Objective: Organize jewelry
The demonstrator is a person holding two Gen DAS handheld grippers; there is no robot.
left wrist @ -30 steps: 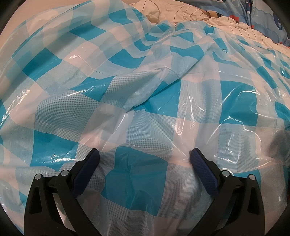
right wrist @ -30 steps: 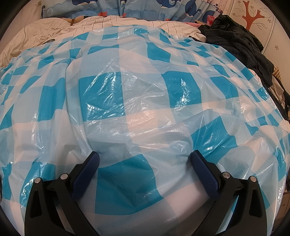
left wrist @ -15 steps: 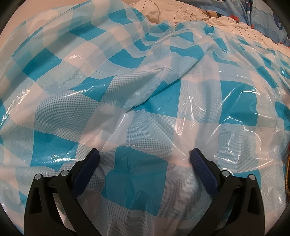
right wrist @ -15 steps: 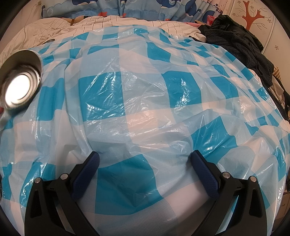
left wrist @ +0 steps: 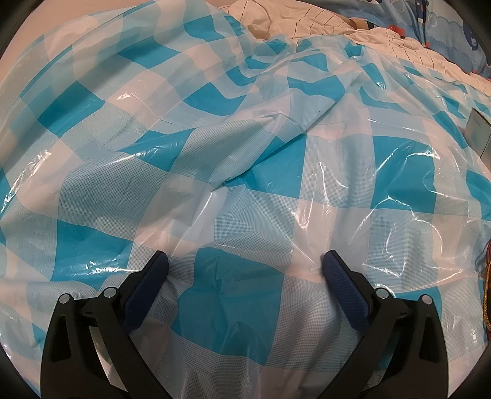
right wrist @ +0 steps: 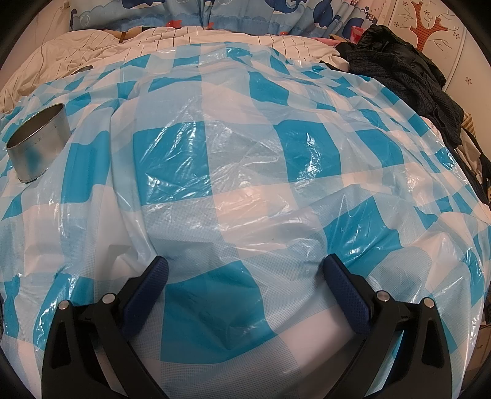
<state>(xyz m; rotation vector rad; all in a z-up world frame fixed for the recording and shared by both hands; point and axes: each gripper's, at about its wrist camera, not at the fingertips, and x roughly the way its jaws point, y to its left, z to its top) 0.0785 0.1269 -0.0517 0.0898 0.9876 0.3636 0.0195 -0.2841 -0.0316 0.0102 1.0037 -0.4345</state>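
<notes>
both claws, left claw [left wrist: 245, 267] and right claw [right wrist: 245, 271], gape empty over the checked plastic sheet [right wrist: 245, 153]; metal tin [right wrist: 36, 142] set out, no jewelry sorted yet.

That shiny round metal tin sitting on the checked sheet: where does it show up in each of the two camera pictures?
Left wrist view: only a grey sliver at the far right edge, possibly the metal tin; too cropped to be sure.
Right wrist view: the tin stands upright and open-topped at the left edge, on the sheet.
Shared landmark: the blue-and-white checked plastic sheet, with the striped cream bedding beyond it.
</notes>
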